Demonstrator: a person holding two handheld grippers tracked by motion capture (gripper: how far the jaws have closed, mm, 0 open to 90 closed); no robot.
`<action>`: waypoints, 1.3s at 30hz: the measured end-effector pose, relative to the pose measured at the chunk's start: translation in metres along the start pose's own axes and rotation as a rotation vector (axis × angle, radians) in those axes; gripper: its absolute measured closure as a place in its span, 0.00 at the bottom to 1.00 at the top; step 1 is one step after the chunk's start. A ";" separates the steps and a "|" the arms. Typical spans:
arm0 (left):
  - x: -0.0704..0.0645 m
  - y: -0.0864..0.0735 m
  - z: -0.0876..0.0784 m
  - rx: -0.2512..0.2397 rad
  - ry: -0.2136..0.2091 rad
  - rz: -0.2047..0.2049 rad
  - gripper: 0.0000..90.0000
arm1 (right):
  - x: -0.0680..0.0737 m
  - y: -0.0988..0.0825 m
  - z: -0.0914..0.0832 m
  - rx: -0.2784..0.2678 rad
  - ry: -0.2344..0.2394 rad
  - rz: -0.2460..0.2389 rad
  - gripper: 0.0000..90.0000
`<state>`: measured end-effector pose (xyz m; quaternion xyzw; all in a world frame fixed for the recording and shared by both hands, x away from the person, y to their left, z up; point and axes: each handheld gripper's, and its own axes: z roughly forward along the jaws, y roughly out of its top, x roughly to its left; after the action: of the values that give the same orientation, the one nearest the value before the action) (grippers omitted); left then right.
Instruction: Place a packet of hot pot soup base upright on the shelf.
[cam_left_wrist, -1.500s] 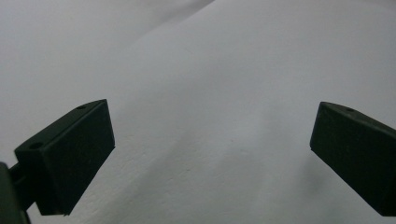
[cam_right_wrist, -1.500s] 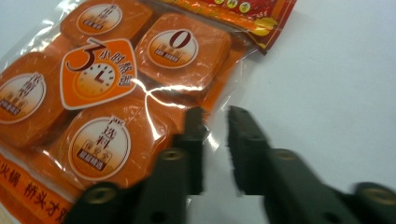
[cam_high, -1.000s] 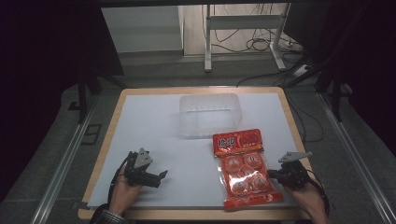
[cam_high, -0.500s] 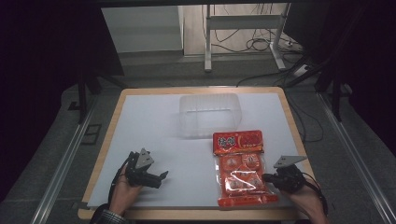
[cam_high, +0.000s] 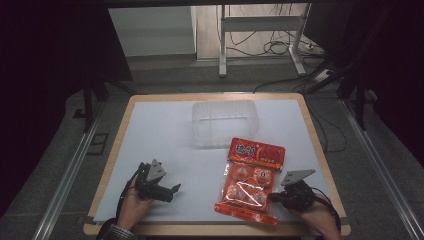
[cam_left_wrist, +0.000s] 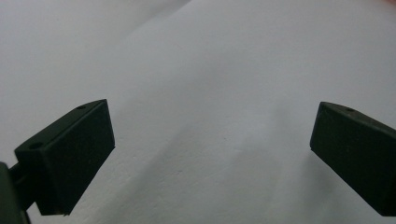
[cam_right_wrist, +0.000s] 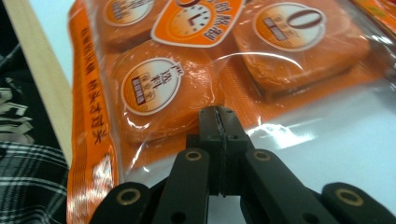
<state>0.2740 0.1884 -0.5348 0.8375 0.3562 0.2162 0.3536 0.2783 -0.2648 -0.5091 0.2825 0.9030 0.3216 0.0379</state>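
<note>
Orange plastic snack bag (cam_high: 250, 182) of round cakes lay flat at the white table's (cam_high: 165, 135) near right edge.
The right gripper (cam_right_wrist: 218, 116) pinched its clear edge, jaws clamped together; the left gripper (cam_high: 172, 190) rested spread wide, well apart, a clear plastic tub (cam_high: 225, 122) behind.

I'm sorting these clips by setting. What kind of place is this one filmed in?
Probably a lab or test room, not a home: a white-topped table framed by metal rails, cables lying loose on the floor behind it, and a staged setup with a clear plastic bin and an orange snack pack.
</note>
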 end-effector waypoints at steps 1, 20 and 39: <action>0.000 0.000 0.000 0.000 0.000 0.000 0.00 | 0.000 0.000 0.000 0.000 0.000 0.000 0.99; -0.001 0.001 0.001 0.003 0.003 0.012 0.00 | 0.037 0.027 0.026 0.000 0.084 -0.128 0.99; 0.001 0.000 0.000 -0.002 0.001 0.003 0.00 | 0.037 0.034 0.029 -0.009 0.146 -0.116 0.92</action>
<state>0.2744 0.1888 -0.5343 0.8375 0.3547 0.2177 0.3541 0.2713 -0.2073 -0.5074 0.2053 0.9167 0.3426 -0.0081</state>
